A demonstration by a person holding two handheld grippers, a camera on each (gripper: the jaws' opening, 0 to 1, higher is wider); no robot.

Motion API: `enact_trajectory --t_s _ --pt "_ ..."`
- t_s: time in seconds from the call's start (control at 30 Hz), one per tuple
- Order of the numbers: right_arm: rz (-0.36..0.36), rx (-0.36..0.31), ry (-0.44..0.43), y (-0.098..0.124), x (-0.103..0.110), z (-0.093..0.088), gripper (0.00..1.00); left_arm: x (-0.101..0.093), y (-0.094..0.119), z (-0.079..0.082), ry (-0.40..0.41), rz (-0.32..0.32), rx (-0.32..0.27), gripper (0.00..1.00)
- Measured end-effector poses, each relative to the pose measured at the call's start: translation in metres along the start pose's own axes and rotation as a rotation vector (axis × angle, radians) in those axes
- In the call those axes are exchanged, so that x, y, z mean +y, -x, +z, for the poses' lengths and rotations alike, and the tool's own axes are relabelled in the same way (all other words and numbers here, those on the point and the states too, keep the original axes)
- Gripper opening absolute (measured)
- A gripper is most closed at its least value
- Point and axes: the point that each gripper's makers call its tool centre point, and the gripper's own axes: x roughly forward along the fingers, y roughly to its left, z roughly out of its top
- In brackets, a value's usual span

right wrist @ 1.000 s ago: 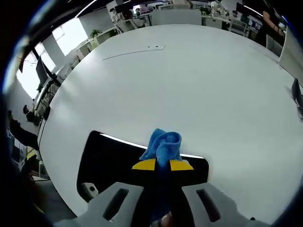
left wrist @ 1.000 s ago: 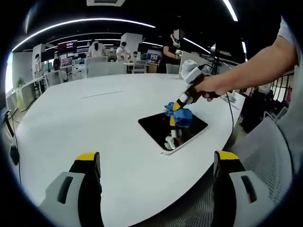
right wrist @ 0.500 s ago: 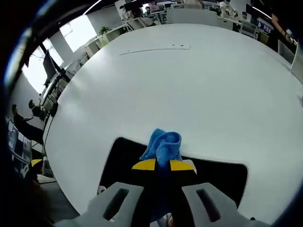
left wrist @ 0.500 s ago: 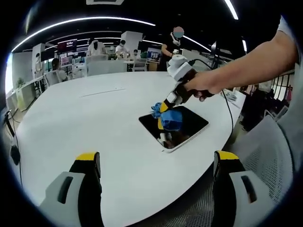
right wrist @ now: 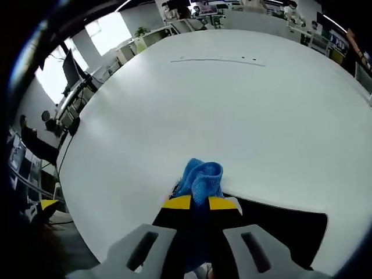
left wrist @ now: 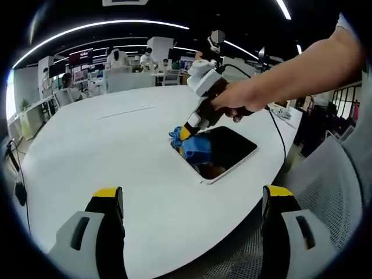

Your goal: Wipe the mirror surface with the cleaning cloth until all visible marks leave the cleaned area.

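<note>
- Blue cloth [right wrist: 200, 177] bunched between our right gripper's [right wrist: 199, 202] yellow-tipped jaws — they're pinched tight on it, and the wad pokes out past the tips.
- In the left gripper view the cloth [left wrist: 195, 146] sits pressed onto the mirror [left wrist: 229, 148], right at its far-left corner, with a hand [left wrist: 232, 102] driving the right gripper [left wrist: 189, 131] down at a slant.
- The mirror is a dark rectangular slab with a pale rim, lying flat on the white table [left wrist: 104, 157] near the edge closest to the person; in the right gripper view its dark face [right wrist: 279, 229] stretches off to the right of the jaws.
- Our left gripper [left wrist: 192, 200] hangs back over the table, jaws spread wide apart and holding nothing — it's well clear of the mirror.
- Progress, as we judge it: we're mid-wipe, working the corner. The glass to the right of the cloth looks dark and even, reflecting the ceiling, though there's a smudgy patch near the front edge that may be a mark or just a reflection; we can't tell which.
- What's left — probably a pass along that front edge and a check of the whole face before we call it clean.
- Mirror and cloth are both in plain sight on the table, so the visibility condition holds.
</note>
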Motion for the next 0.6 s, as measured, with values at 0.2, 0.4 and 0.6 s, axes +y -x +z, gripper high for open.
enact_trajectory --t_s 0.2,0.4,0.6 --pt "0.02 0.002 -0.012 -0.008 0.0073 0.0071 0.02 0.001 0.0004 -0.0008 -0.002 0.006 0.005 0.99" --pt "0.031 0.009 -0.036 -0.0101 0.0038 0.0078 0.02 0.0026 0.0005 -0.0012 -0.003 0.013 0.005 0.99" --pt "0.029 0.009 -0.041 -0.0103 0.0043 0.0069 0.02 0.0033 0.0002 -0.0021 -0.004 0.017 0.01 0.99"
